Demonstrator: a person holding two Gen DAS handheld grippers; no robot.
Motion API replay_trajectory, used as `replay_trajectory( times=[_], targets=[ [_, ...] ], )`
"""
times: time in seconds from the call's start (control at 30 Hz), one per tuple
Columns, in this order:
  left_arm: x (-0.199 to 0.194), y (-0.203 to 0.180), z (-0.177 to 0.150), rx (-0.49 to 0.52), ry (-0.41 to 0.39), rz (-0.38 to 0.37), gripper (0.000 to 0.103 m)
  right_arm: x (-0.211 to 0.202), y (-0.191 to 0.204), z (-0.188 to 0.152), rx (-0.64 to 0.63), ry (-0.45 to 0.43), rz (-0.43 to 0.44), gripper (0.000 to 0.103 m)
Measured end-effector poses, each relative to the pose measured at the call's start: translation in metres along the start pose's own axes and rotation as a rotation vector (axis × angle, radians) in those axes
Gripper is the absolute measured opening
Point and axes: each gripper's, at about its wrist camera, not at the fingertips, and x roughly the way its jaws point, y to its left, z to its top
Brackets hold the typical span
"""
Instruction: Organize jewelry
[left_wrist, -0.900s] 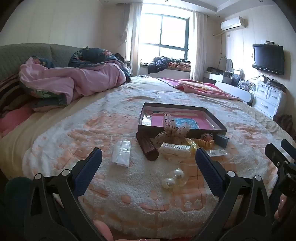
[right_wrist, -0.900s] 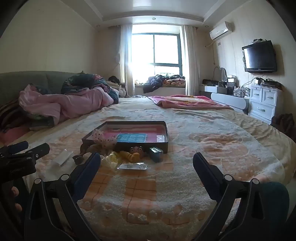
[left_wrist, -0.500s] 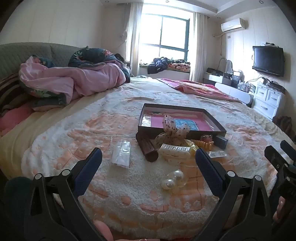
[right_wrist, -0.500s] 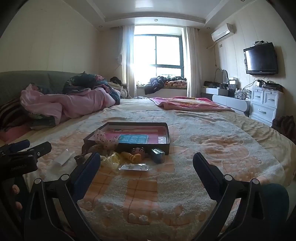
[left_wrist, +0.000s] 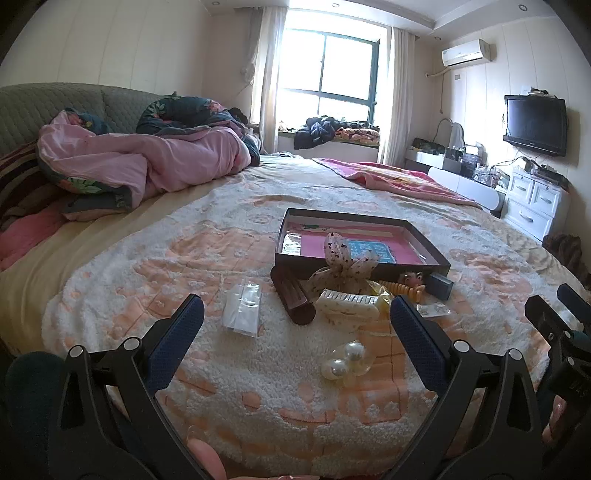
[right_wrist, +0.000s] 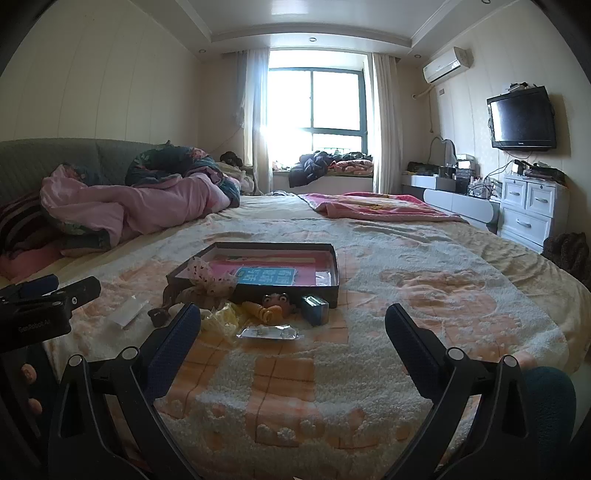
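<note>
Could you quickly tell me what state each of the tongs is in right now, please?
Left tongs: open, holding nothing, above the bedspread.
Right tongs: open, holding nothing.

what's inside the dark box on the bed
Inside the box: a pink lining, a blue printed card, and a clear packet at its left end. The spotted bow and the near wall hide the front strip of the floor.

Home bedroom; bed (right_wrist: 406, 266), rumpled duvet (right_wrist: 129, 206), wall television (right_wrist: 521, 118)
</note>
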Motion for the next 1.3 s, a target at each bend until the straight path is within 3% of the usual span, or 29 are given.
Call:
replay_trajectory(
  times=[1.3],
  targets=[
    [0.001,0.008,0.001,-0.011,-0.001,0.002,0.093,0.002,0.003,0.000,-0.001,0.004,0.006,0.097]
  ],
)
